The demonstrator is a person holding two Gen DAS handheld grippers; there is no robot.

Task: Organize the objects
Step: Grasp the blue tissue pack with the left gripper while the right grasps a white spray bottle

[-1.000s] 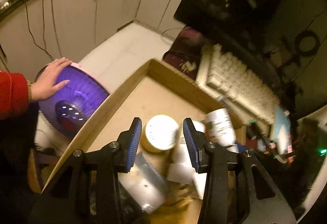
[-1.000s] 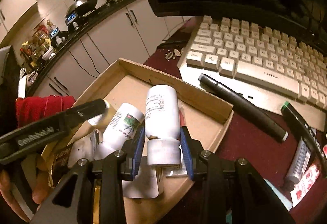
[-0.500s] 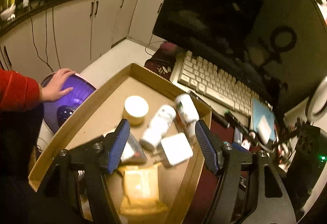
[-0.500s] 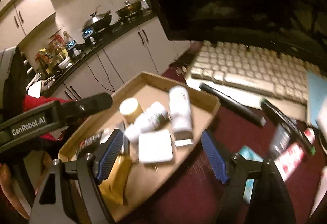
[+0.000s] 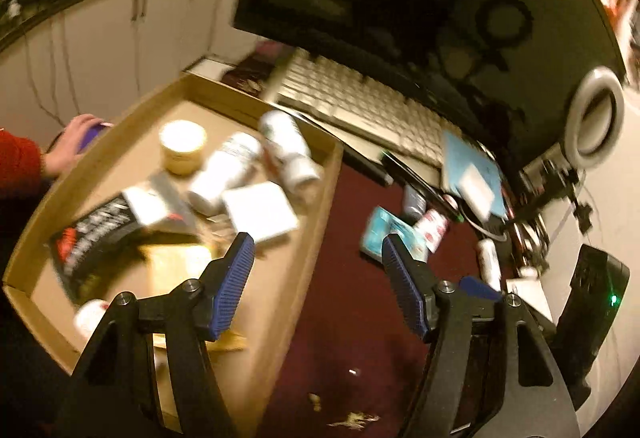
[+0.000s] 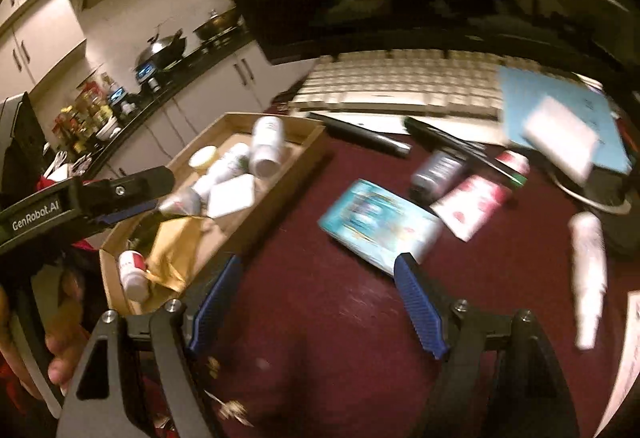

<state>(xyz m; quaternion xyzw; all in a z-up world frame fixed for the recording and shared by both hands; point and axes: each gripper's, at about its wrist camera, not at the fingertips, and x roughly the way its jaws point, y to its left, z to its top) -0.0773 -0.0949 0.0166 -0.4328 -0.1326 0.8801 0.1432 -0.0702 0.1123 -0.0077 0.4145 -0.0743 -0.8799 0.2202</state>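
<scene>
Both grippers hang spread and empty: the left gripper (image 5: 318, 278) over the cardboard tray's (image 5: 320, 210) right wall, the right gripper (image 6: 318, 302) low-centre above the maroon mat. The teal packet (image 6: 376, 226) lies just beyond the right one's jaws, touching the pink-and-white packet (image 6: 474, 204). A hasty grab could pinch both packets, or shove the teal one into the dark bottle (image 6: 438, 172).

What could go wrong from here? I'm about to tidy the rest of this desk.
The cardboard box is already crowded, and two white bottles lie on their sides, leaning on each other; dropping more in may send them rolling.

The teal packet partly lies over the red-and-white packet, so grabbing it could drag its neighbour.

Both pictures are blurred, so aiming the open right hand-held gripper may be off.
</scene>
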